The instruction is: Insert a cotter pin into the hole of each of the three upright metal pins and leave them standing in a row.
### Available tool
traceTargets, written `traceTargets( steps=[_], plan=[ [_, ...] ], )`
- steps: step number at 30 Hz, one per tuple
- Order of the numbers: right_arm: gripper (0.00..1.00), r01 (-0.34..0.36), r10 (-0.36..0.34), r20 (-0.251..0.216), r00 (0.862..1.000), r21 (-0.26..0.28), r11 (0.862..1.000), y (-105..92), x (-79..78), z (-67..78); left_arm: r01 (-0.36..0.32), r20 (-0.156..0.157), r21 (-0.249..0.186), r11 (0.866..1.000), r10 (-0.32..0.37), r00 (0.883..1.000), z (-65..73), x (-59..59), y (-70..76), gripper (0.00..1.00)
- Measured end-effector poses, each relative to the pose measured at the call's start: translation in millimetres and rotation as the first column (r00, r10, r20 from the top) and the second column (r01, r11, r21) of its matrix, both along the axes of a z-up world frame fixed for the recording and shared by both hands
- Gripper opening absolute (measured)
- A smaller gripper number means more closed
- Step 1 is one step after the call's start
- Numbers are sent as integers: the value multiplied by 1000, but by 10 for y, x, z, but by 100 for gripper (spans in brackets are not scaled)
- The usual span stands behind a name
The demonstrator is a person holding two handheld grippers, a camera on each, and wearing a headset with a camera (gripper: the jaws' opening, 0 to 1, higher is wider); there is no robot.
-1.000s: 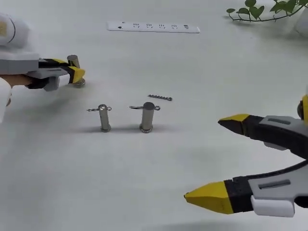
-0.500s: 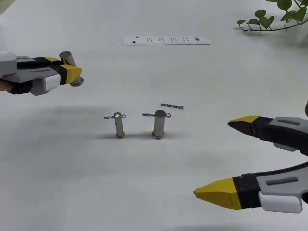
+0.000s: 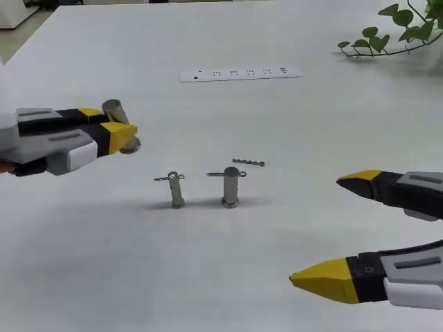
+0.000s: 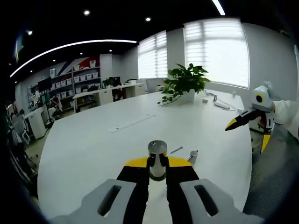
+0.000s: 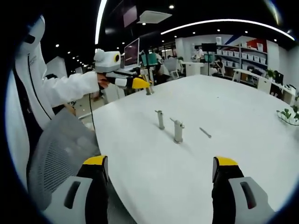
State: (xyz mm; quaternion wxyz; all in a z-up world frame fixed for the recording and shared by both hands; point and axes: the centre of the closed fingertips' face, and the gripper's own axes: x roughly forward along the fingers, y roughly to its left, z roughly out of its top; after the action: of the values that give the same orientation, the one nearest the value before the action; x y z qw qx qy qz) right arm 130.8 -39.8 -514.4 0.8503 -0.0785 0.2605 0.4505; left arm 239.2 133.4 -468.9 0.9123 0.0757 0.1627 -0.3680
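Note:
My left gripper (image 3: 123, 133) is shut on an upright metal pin (image 3: 116, 113), left of and behind the row. That pin (image 4: 157, 157) stands between the yellow tips in the left gripper view, and I cannot tell whether its base touches the table. Two upright pins (image 3: 176, 191) (image 3: 230, 187) stand side by side mid-table, each with a cotter pin through its top. One loose cotter pin (image 3: 248, 162) lies just behind the right one. My right gripper (image 3: 316, 230) is open at the near right, with nothing between its tips. The right gripper view shows both standing pins (image 5: 160, 119) (image 5: 177, 131) and the loose cotter pin (image 5: 204, 132).
A white power strip (image 3: 239, 73) lies far back on the white table. Plant leaves (image 3: 387, 34) reach in at the back right. In the right gripper view a grey mesh chair (image 5: 60, 154) stands by the table edge.
The head camera has shifted, so the whole picture sits lower and further right. The left gripper stays shut on its pin; the right gripper stays open. The two standing pins have not moved.

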Motion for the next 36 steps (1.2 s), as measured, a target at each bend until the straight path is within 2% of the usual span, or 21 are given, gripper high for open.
traceTargets(
  steps=[7,16,23,30,36],
  plan=[
    [91,16,-16,6,1000,1,1000,-41,-38,3,94,-16,20,995,-93,996,-94,-253,-290,9],
    [90,26,-26,-6,1000,16,1000,-51,-70,-20,159,-78,20,987,-157,984,-340,-484,-544,9],
    [90,20,-20,-4,1000,6,1000,-61,-60,-63,172,-142,21,985,-167,976,-584,-572,-647,9],
    [91,29,-29,-21,999,14,999,-68,-56,-83,180,-172,44,983,-170,970,-738,-616,-700,9],
    [93,29,-28,-36,999,17,999,-66,-76,-104,177,-202,40,983,-165,965,-838,-633,-730,9]
  ],
)
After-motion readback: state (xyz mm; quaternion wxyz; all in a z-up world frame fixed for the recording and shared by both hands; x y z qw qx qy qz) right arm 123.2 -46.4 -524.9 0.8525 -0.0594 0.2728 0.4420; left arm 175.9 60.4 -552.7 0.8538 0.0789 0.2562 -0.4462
